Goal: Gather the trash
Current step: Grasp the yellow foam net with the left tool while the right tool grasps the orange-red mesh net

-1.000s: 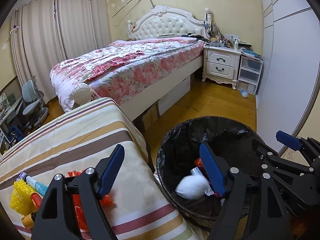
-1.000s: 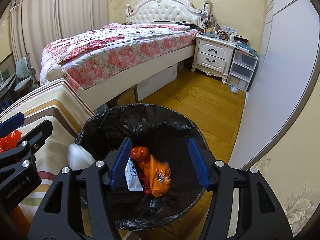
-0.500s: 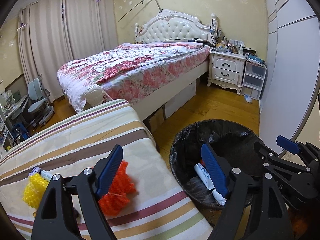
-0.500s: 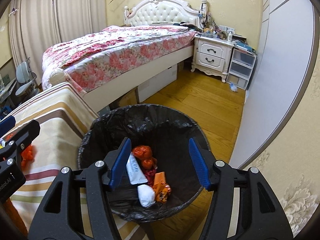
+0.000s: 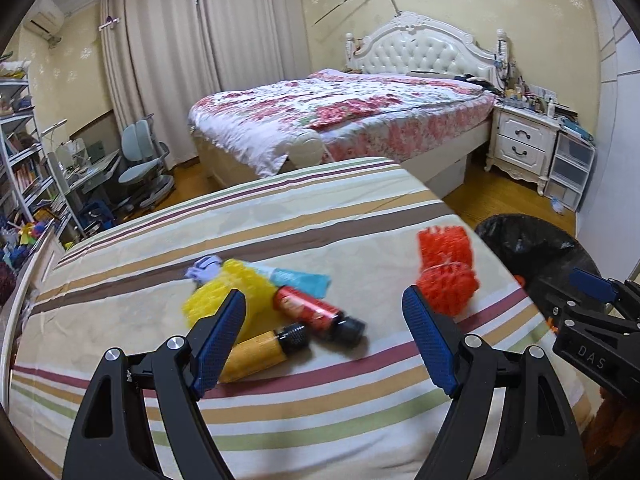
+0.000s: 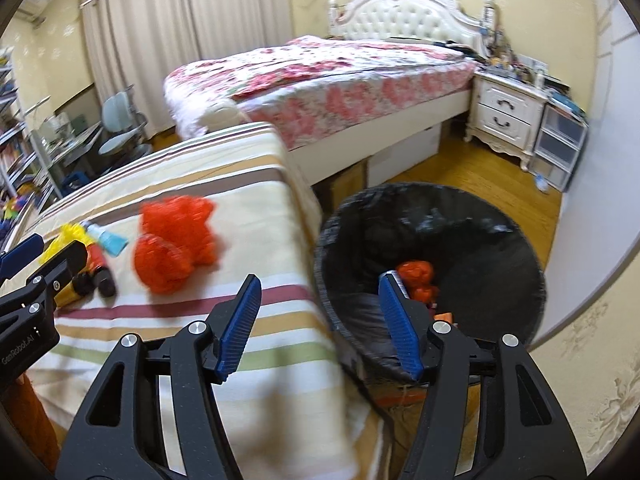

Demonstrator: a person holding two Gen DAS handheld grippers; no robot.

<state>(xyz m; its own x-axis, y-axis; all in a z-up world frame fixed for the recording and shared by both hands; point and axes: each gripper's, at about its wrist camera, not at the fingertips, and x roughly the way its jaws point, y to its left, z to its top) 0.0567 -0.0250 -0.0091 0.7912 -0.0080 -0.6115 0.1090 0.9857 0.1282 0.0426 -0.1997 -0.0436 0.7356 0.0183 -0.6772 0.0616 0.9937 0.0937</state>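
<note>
On striped cloth (image 5: pixel 320 412), crinkly orange mesh (image 5: pixel 446 276) lies.

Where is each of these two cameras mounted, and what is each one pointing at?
Left wrist: sits on the left gripper, open, looking over the striped table at two bottles, yellow and red mesh; the right gripper shows at its right edge.
Right wrist: sits on the right gripper, open, facing the table edge and black bin; the left gripper shows at its left edge.
Shared: table, red mesh, bottles, bin, floral bed.
</note>
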